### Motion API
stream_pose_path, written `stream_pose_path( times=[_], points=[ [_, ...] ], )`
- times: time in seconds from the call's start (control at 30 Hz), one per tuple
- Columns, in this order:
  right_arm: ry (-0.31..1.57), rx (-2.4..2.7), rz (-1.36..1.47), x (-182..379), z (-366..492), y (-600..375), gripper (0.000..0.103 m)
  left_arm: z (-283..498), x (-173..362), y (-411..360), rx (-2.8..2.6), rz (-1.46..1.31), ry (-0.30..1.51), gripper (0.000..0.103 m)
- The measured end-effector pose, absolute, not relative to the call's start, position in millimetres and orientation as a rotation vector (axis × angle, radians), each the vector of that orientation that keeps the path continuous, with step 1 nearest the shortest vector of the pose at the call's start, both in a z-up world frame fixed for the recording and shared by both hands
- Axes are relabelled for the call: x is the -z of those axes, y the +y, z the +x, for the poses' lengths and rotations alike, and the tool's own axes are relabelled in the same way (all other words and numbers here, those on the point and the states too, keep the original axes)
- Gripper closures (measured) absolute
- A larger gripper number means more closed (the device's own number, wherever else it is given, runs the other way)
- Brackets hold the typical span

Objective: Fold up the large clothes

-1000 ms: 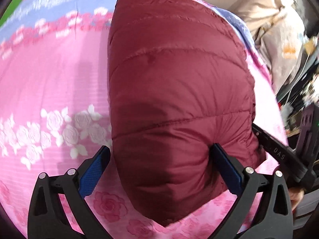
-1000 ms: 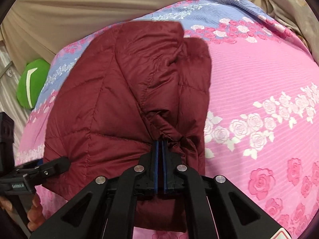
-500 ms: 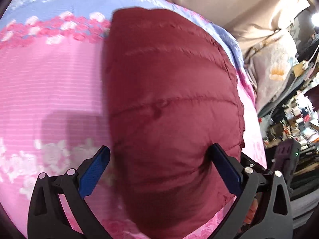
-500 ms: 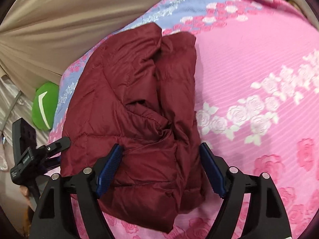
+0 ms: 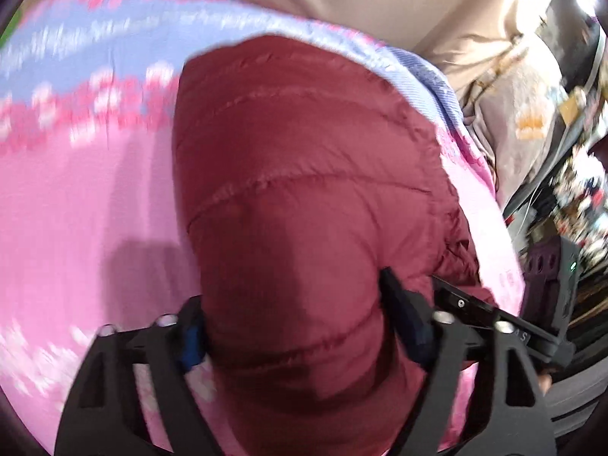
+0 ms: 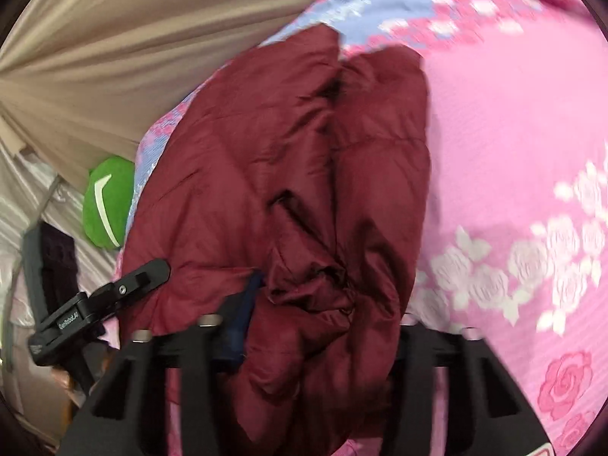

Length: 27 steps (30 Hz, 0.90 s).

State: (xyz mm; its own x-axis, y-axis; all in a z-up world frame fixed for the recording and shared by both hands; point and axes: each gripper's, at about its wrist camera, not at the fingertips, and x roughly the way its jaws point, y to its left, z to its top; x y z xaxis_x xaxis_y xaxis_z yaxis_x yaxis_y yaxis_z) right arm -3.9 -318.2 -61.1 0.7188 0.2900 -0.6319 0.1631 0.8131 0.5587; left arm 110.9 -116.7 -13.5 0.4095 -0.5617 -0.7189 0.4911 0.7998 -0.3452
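The dark red padded jacket (image 5: 304, 197) lies folded into a thick bundle on the pink flowered bedspread (image 5: 76, 209), close to one side edge of the bed, with its far end reaching the blue band of the cover near the bed's far edge. The main risk, as I judge it, is that the puffy filling springs the folds back open: the padding is bulky and slippery, and a shallow pinch on the outer layer alone would let the inner layers slide out and the bundle sag or unroll when it is moved. A second risk is the edge itself; since the jacket sits so near the side of the bed, a pull toward the person could drag part of it over the edge. In the left wrist view the left gripper (image 5: 300, 319) has its fingers set wide on either side of the near end of the bundle, pressing into the padding on both flanks, so it seems to be squeezing the jacket across its width rather than fully closing. In the right wrist view the right gripper (image 6: 323, 326) also straddles the crumpled near end; one blue pad (image 6: 243, 304) shows against the fabric, the other is hidden behind the cloth, so I cannot tell how firmly it holds. A green cushion (image 6: 108, 201) lies beyond the bed's edge.
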Motion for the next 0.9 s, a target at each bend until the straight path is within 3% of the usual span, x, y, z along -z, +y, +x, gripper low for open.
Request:
stream_pose_path(
  times=[0.03,0.1,0.27,0.43,0.73,0.9],
  points=[
    [0.766,-0.070,0.617,56,-4,-315,0.079,110,6,-118,0.668,-0.050,0.909,0.040],
    [0.728,-0.057,0.575,41,-4,-305,0.085,108,-6,-121,0.672,-0.005,0.871,0.049],
    [0.621,-0.022,0.492,7,-10,-282,0.089,107,-39,-118,0.682,0.040,0.779,0.057],
    [0.469,-0.017,0.406,-44,-23,-261,0.089,100,-83,-104,0.708,0.028,0.659,0.057],
    [0.154,-0.129,0.229,-149,-27,-204,0.089,70,-186,-33,0.681,-0.004,0.281,0.057],
    [0.101,-0.222,0.208,-170,6,-174,0.089,77,-201,10,0.610,-0.005,0.169,0.056]
  ],
)
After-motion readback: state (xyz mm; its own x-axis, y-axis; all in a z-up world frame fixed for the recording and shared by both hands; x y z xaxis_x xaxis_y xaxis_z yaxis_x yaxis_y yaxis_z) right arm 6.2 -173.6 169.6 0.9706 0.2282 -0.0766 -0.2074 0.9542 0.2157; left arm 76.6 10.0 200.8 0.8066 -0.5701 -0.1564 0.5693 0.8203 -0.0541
